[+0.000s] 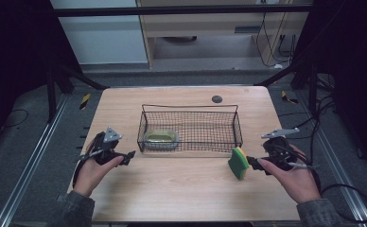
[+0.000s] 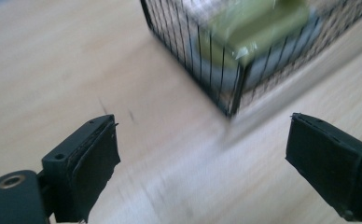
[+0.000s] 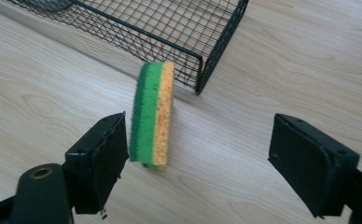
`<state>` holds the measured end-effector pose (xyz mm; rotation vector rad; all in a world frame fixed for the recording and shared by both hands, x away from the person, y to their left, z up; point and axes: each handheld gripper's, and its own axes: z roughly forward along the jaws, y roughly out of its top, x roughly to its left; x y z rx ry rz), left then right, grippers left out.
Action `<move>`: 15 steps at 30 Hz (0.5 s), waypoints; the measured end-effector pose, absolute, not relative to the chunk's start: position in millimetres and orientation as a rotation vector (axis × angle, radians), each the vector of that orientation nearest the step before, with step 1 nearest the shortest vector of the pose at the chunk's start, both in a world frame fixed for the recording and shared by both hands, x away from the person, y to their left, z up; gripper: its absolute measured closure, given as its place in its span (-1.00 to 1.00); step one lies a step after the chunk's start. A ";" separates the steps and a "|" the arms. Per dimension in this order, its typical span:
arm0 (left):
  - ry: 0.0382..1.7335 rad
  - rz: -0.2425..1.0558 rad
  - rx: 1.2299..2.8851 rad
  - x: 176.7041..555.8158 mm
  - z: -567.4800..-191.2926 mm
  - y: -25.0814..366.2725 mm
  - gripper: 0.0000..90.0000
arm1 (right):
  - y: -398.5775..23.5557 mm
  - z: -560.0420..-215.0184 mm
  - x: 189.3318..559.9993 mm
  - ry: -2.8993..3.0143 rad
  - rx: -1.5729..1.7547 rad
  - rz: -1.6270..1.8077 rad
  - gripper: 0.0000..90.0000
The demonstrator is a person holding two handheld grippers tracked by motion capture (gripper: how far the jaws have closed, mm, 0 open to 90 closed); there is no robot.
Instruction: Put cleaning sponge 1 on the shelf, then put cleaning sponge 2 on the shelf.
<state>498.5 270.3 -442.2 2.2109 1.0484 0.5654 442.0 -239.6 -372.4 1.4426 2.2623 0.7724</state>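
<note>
The right gripper (image 3: 198,163) has its jaws spread wide; a green-and-yellow sponge (image 3: 152,114) stands on edge between them, its green face just beside or touching the left-hand jaw in the right gripper view, the other jaw well apart from it, so nothing pinches it; whether it rests on the table (image 3: 44,84) I cannot tell. In the high view the sponge (image 1: 239,162) sits just in front of the wire basket (image 1: 191,128), near its right front corner; the left gripper (image 2: 202,163) is also spread wide and empty, near the basket's left front corner (image 2: 233,100); a yellow-green item (image 1: 161,137) lies inside the basket at its left end.
</note>
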 end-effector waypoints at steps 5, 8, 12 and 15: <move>1.141 0.557 2.232 495.1 -470.2 277.6 -0.81 | -226.6 -366.5 439.4 2.293 1.438 0.768 -0.53; 1.187 0.539 2.213 496.4 -476.7 279.7 -0.83 | -222.2 -367.9 441.5 2.313 1.442 0.757 -0.54; 1.211 0.515 2.216 498.0 -481.1 279.9 -0.85 | -217.8 -372.4 446.9 2.342 1.440 0.723 -0.56; 1.220 0.493 2.222 498.4 -484.7 279.1 -0.87 | -213.9 -374.2 450.0 2.358 1.452 0.705 -0.56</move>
